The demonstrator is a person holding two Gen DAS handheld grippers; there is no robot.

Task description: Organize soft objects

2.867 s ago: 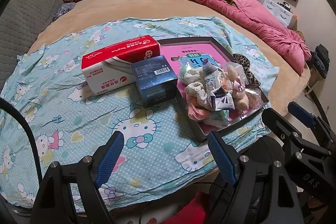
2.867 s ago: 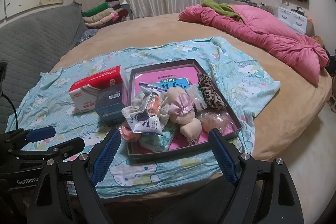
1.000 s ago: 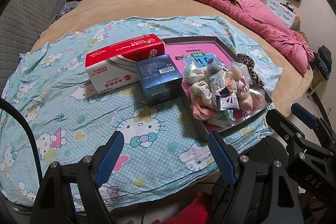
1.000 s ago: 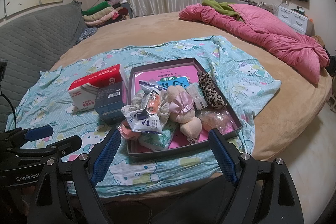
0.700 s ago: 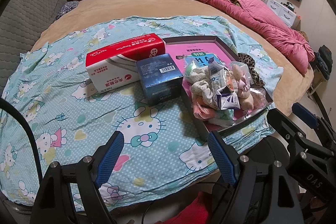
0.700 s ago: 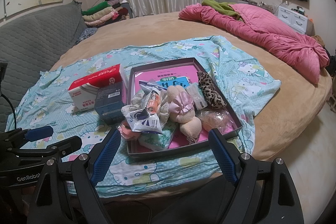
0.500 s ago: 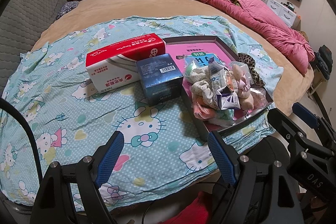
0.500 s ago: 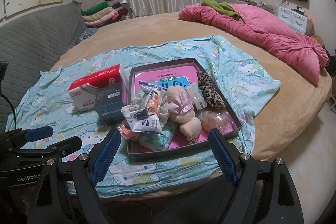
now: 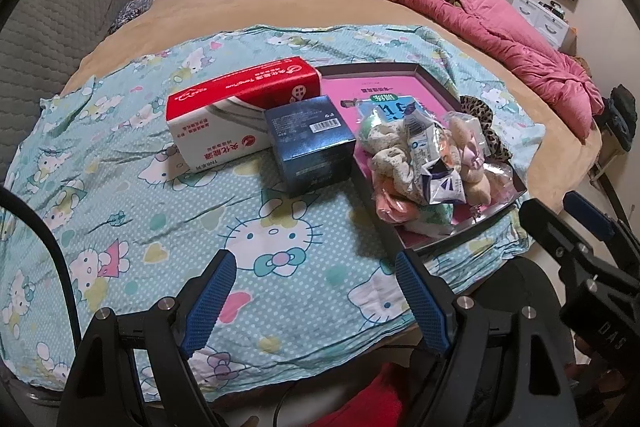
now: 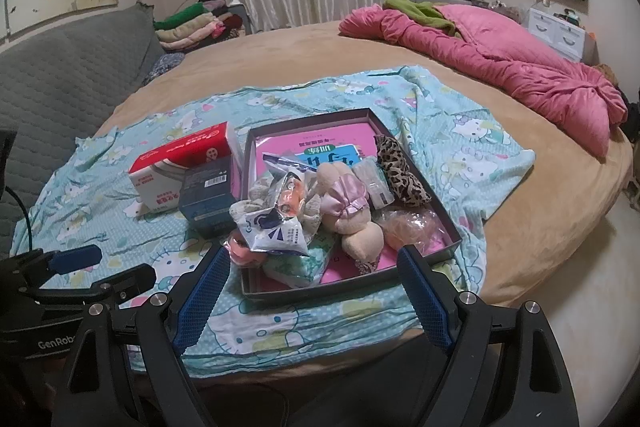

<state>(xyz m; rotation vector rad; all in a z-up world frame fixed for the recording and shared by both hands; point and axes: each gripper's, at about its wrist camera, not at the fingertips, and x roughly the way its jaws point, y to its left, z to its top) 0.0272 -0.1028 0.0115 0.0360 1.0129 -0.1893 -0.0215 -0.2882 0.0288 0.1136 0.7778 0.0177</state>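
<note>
A dark shallow tray (image 10: 348, 289) with a pink floor sits on the Hello Kitty cloth (image 10: 472, 151). It holds a heap of soft things: a pink satin scrunchie (image 10: 344, 201), beige puffs (image 10: 362, 241), a leopard-print scrunchie (image 10: 400, 173), a lace scrunchie (image 9: 390, 163) and a white-blue packet (image 10: 276, 233). A red-white tissue box (image 9: 236, 115) and a dark blue box (image 9: 310, 143) stand left of the tray (image 9: 440, 245). My left gripper (image 9: 312, 301) is open and empty at the near cloth edge. My right gripper (image 10: 312, 297) is open and empty just before the tray.
The cloth lies on a round tan bed (image 10: 280, 55). A pink quilt (image 10: 500, 63) lies at the far right, folded clothes (image 10: 192, 23) at the back, a grey padded headboard (image 10: 60, 75) on the left. The bed edge drops to the floor (image 10: 580, 287) at right.
Almost nothing has changed. The left wrist view shifted slightly nearer over the cloth; both grippers stay open and empty.
</note>
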